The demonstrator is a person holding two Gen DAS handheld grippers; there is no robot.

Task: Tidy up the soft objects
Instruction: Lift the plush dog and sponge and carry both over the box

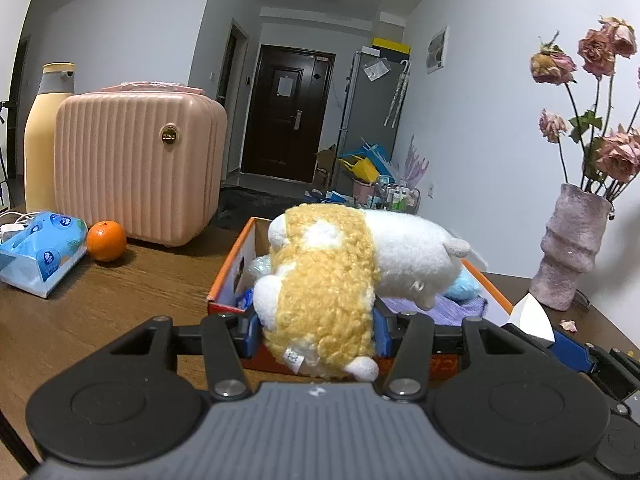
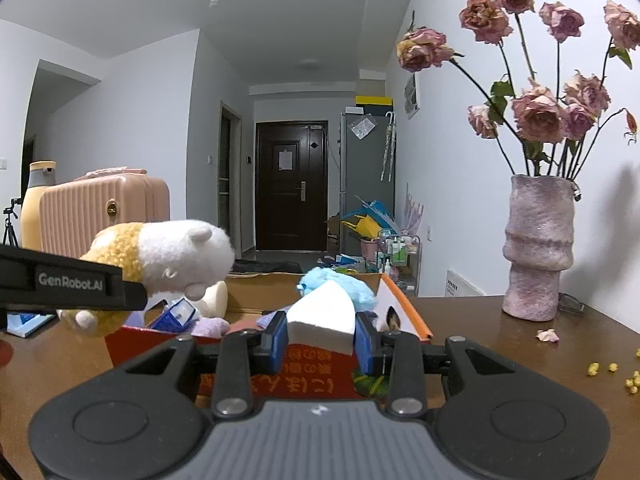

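The left gripper (image 1: 316, 330) has its jaws clamped on the plush toy (image 1: 332, 276) above the orange box (image 1: 232, 264); at its 3 o'clock, the right gripper (image 2: 321, 338) pinches a white sponge (image 2: 324, 318).

The setting is a home apartment. Indicators: a dark entrance door (image 2: 291, 186) at the end of a hallway, a grey refrigerator (image 2: 366, 160), a pink suitcase (image 1: 138, 164), and a vase of dried roses (image 2: 536, 246) on a wooden table (image 1: 80, 320).
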